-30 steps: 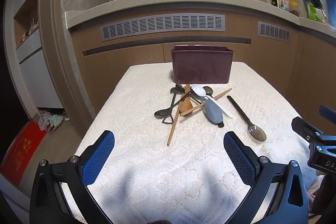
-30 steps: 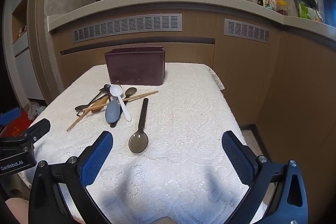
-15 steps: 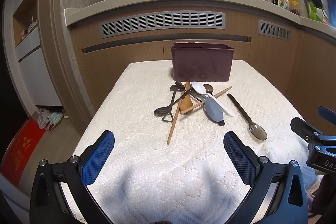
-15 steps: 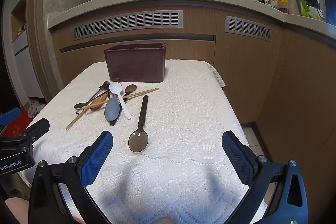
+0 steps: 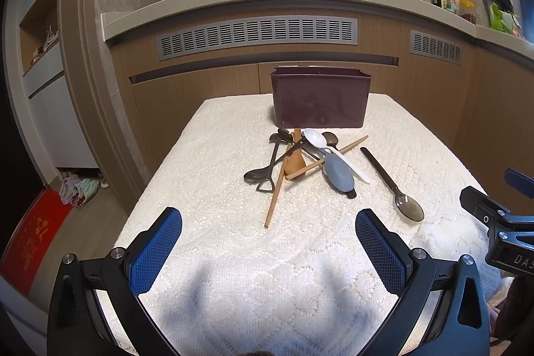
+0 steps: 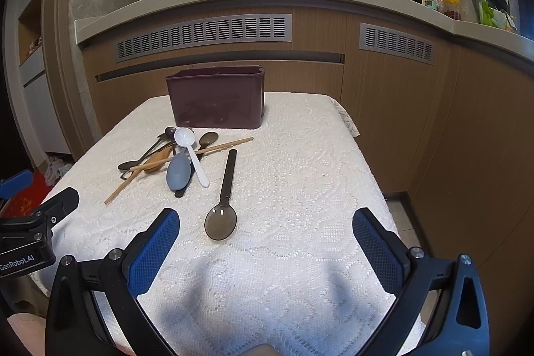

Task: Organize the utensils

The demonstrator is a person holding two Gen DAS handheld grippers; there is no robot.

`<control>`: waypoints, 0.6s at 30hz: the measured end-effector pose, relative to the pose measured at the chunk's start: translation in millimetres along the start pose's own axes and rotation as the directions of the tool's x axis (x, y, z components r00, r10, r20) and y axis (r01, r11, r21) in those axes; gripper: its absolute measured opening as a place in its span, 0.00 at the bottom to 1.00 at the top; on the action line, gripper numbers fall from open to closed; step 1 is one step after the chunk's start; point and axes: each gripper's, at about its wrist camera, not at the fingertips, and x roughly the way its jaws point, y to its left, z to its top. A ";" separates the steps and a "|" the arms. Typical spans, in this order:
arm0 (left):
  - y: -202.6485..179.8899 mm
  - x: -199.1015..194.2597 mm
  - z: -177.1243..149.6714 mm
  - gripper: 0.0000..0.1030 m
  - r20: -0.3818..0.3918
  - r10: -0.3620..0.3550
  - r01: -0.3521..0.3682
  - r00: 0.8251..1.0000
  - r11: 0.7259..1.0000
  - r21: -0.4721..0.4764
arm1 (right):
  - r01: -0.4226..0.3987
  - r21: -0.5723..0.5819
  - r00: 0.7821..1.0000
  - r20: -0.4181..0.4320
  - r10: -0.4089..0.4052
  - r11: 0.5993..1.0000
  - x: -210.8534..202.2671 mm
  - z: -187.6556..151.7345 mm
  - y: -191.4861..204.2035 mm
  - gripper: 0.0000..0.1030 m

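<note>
I am holding both the left gripper [image 5: 268,242] and the right gripper [image 6: 266,242] wide and empty over the cloth [image 6: 300,189]. The dark spoon [image 6: 224,199] is lying alone, just right of the pile [image 5: 300,159] in front of the bin [image 6: 217,102]. I am judging it the easiest first pick: I am planning to close the right gripper across its handle, so the pile is not disturbed.

Left gripper [image 5: 268,251] gaping above tablecloth [image 5: 217,189].

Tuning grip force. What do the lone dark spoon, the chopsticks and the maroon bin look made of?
Lone dark spoon: likely translucent smoky plastic; the cloth shows faintly through its glossy bowl.
Chopsticks: probably wood or bamboo; tan, matte, no shine.
Maroon bin: looks like moulded plastic; uniform colour, dull sheen, scuffed front.
</note>
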 end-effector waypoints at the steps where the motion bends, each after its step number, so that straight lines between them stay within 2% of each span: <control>1: -0.5 0.1 -0.1 1.00 0.000 0.001 -0.001 1.000 1.000 0.000 | 0.000 0.000 1.000 -0.001 0.000 1.000 0.1 0.0 0.0 1.00; 18: -1.1 -1.0 -3.3 1.00 -0.007 0.000 0.000 1.000 1.000 -0.002 | -0.002 -0.002 1.000 -0.010 0.002 1.000 2.1 -1.0 0.6 1.00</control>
